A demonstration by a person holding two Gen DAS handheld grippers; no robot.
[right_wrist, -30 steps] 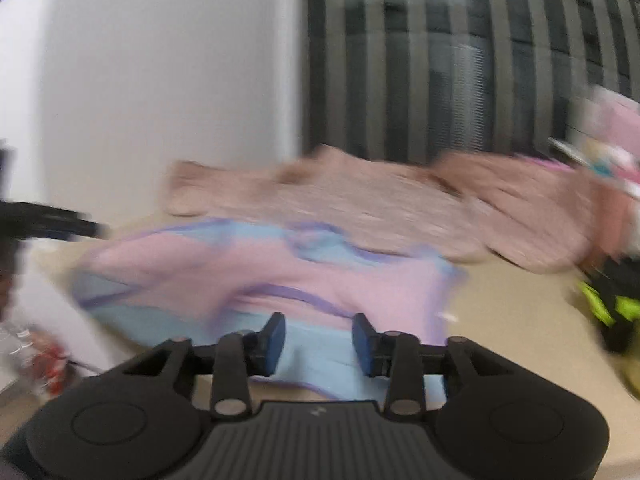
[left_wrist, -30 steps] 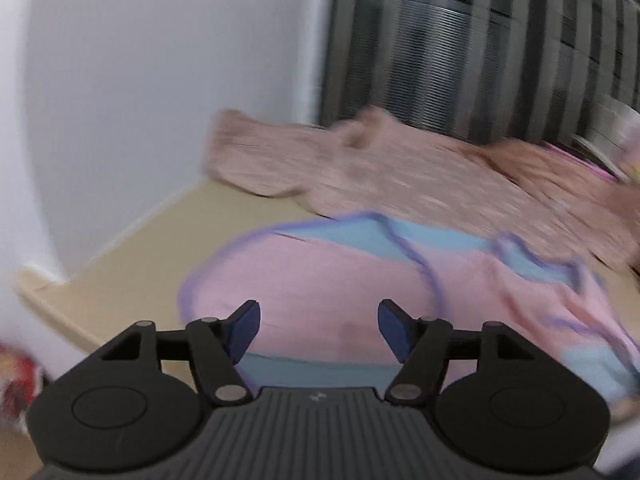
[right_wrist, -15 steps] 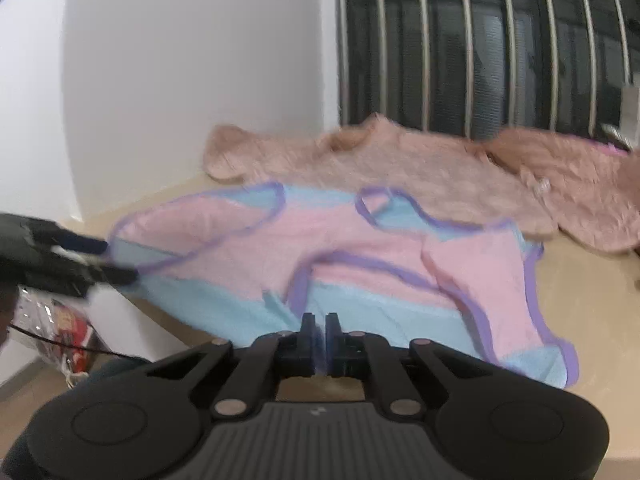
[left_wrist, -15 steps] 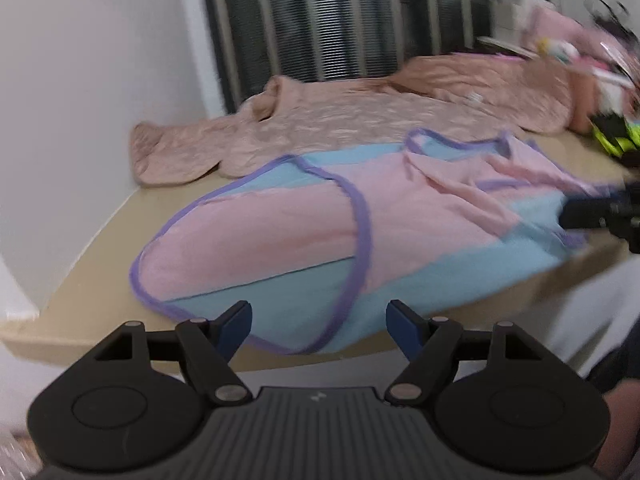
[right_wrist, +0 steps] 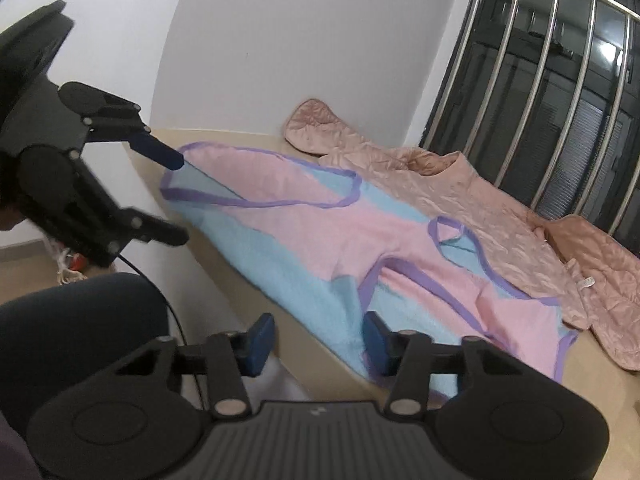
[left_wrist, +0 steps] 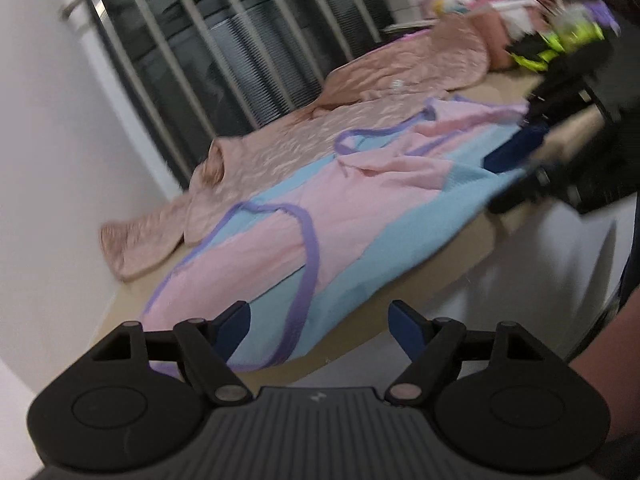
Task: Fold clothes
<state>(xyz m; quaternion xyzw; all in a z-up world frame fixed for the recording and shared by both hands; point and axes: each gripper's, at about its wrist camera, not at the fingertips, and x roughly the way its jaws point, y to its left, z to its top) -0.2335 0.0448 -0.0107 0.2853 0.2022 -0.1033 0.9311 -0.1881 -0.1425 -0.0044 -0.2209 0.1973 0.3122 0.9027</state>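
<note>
Blue-padded jaws on both grippers stand wide, gripping nothing. Left gripper sits at one end of the near hem of the pink-and-blue fleece garment; right gripper at the other end. Garment lies spread flat on the beige table, near edge at the table lip. Quilted pink jacket just behind it, against the barred window.

We see a soft, fuzzy pink and blue cloth garment. Behind it lies a shiny, crinkly peach quilted jacket. The table looks smooth and matt. The window bars are shiny metal. Our grippers look like matt black plastic.
</note>
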